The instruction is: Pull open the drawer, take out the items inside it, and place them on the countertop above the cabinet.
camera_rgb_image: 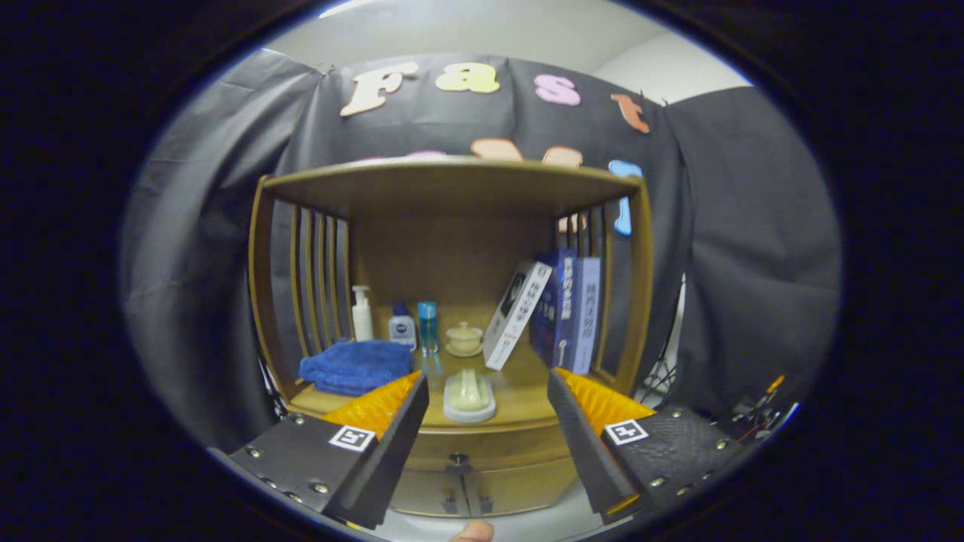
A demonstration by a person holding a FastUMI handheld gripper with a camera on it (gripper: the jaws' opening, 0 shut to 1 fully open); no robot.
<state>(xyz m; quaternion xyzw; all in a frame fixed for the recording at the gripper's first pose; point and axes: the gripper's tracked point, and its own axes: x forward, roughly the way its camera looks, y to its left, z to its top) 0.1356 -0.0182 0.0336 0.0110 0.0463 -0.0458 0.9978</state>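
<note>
I hold my tongs (pixel 488 421) level and facing the cabinet (pixel 452 301), released wide with nothing between the fingers. The drawer (pixel 482 448) sits shut below the worktop (pixel 520 391), its knob (pixel 458 459) between my fingers. A pale dish (pixel 469 395) rests on the worktop just ahead, a blue towel (pixel 354 366) beside it.

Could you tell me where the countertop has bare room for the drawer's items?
Bare wood lies between the pale dish and the leaning white book. The open gripper hovers before it. Towel and bottles crowd the left.
</note>
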